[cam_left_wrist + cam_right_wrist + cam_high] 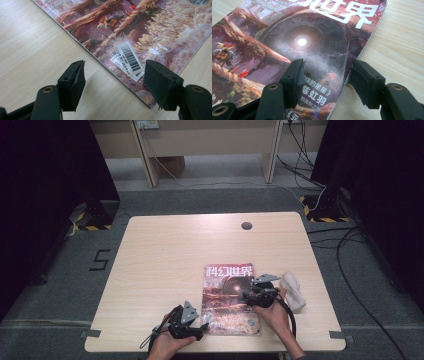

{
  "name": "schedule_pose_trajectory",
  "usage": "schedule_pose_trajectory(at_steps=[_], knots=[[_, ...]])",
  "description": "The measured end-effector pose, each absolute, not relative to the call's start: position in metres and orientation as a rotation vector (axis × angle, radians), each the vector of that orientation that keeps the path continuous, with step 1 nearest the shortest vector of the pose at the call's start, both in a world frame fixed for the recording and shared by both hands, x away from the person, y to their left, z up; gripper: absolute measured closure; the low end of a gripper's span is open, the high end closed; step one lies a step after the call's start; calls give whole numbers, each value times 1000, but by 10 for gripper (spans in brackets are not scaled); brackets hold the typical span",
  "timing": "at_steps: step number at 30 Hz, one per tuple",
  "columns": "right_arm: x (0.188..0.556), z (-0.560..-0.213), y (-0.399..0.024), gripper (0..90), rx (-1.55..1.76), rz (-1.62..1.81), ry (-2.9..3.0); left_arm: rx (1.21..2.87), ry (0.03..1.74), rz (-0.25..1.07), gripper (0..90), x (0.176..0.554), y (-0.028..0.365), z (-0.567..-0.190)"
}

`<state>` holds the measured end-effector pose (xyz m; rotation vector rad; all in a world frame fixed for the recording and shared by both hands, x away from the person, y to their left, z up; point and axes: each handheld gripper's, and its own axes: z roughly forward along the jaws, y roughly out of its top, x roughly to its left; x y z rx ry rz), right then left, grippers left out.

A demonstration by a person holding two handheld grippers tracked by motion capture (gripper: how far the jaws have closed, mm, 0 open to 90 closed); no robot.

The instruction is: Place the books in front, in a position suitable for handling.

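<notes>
A glossy red-brown illustrated magazine lies flat on the pale wooden worktop toward six o'clock, the left gripper straddling its barcoded corner with fingers apart, the right gripper astride its three-o'clock edge, fingers parted, gripping nothing.

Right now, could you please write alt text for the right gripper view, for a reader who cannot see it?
The hand-held gripper hovers open over the right edge of a magazine lying flat on a light wooden table. One black jaw is over the cover, the other over the table just past the edge. The cover shows a glowing round portal, reddish scenery and large white Chinese characters.
</notes>
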<state>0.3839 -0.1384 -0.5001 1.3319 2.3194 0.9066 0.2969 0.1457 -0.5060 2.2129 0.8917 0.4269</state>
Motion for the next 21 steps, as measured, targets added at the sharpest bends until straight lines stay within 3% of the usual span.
schedule_pose_trajectory(at_steps=[12,21], knots=[[389,-501,-122,444,1314,926,2333,2210,908,441,366,294,157,-506],[390,-500,-128,447,1317,969,2343,2176,934,403,324,298,162,-506]])
